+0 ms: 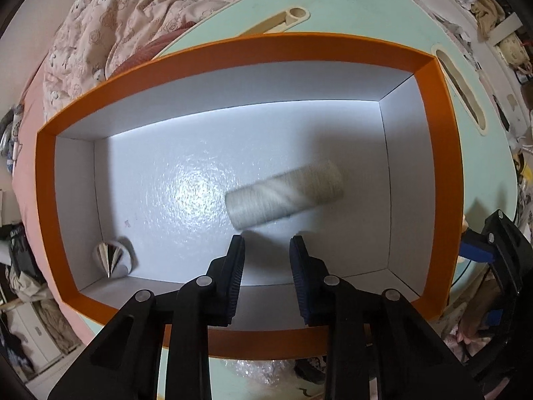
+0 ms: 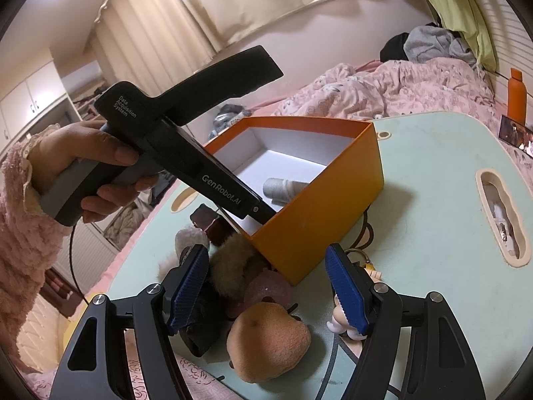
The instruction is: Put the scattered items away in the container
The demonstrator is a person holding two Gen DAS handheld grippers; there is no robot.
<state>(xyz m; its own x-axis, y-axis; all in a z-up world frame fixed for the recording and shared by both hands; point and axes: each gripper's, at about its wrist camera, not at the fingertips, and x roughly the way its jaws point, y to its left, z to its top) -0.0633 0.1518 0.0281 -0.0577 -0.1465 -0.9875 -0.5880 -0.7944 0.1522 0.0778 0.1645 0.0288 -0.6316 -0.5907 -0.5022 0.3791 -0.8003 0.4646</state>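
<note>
I see the roll lying flat in the box, long axis diagonal. Left gripper narrow, empty; right gripper wide, over the green table.

Pale grey cylindrical roll motion-blurred inside the orange cardboard box, small white figurine half hidden behind right tongs (details unreadable)

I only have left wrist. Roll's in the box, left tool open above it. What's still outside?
Observer: A pile beside the orange box: a brown plush nearest the right tool, and a furry pom-pom against the box corner.
Operator: Right tool holding anything?
Observer: No, its fingers are spread wide, open above the pile.
Operator: Anything on the other side?
Observer: A small white figurine stands by the right finger.
</note>
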